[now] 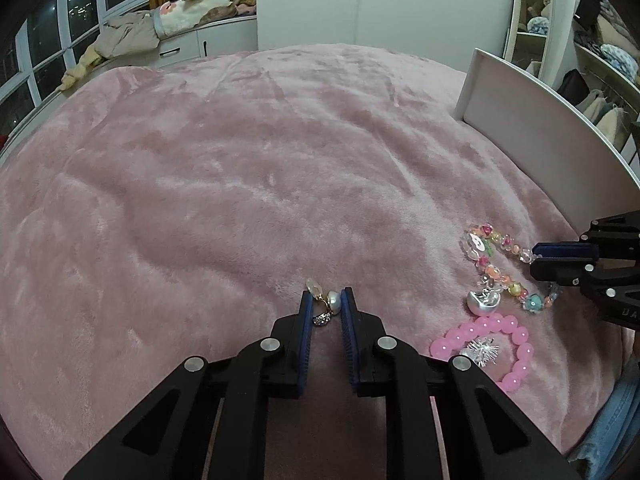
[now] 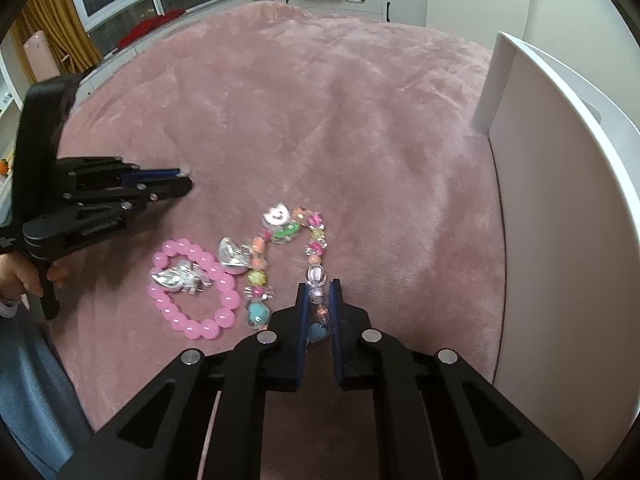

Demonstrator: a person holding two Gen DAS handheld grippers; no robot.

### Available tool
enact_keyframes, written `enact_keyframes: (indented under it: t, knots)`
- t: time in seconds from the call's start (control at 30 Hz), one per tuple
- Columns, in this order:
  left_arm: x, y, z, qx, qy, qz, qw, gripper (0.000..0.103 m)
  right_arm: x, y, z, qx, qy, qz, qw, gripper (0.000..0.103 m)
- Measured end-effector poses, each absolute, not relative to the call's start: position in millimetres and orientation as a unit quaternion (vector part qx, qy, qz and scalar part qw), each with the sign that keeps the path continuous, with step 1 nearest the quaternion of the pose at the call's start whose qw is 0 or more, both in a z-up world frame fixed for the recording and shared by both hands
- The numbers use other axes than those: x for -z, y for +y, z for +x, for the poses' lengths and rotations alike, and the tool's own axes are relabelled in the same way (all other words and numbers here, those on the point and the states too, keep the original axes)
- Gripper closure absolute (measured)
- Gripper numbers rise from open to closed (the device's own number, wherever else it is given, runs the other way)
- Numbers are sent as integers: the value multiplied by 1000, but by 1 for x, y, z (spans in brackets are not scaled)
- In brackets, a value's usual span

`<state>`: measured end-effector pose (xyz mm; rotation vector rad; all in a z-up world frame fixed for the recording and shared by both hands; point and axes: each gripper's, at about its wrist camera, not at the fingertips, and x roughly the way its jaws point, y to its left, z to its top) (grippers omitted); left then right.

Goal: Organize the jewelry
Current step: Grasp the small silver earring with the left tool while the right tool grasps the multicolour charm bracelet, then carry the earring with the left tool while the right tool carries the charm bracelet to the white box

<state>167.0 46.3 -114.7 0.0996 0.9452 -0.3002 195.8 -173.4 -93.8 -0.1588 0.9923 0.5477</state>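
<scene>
Nearest in the left wrist view, a pearl earring [image 1: 326, 304] is seen between the blue pads of the left claw [image 1: 326, 300], whose jaws stand narrowly apart around it; whether the pads actually press it cannot be told, though the pearl touches the right pad. It seems to be lifted clear of the pink blanket [image 1: 240, 184], presumably so that it can be carried apart from the tangle of beads.

In the right wrist view, the right claw [image 2: 318, 292] is closed to a narrow gap around one end of the multicoloured beaded bracelet [image 2: 280, 232], with a clear bead and a blue bead sitting between the pads. The strand appears to be gripped at its end so that it can be drawn out straight instead of bunched.

Just left of that strand, one pink bead bracelet [image 2: 192, 292] is laid in a ring on the blanket, and a silver charm piece [image 2: 178, 278] is resting inside it. A second silver charm [image 2: 232, 258] lies touching the multicoloured strand. So two bracelets, two silver pieces and one earring are counted.

Farther off to the right, a white board [image 2: 560, 200] is stood upright along the edge of the bed. No tray or box for the jewelry is visible, so the sorting is judged barely begun.
</scene>
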Motion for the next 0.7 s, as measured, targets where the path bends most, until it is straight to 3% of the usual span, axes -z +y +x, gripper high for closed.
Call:
enact_keyframes:
  t: [0.7]
  knots:
    - [22, 49, 153, 142, 384, 18, 912, 84, -14, -190, 175, -291, 364, -40, 884, 96]
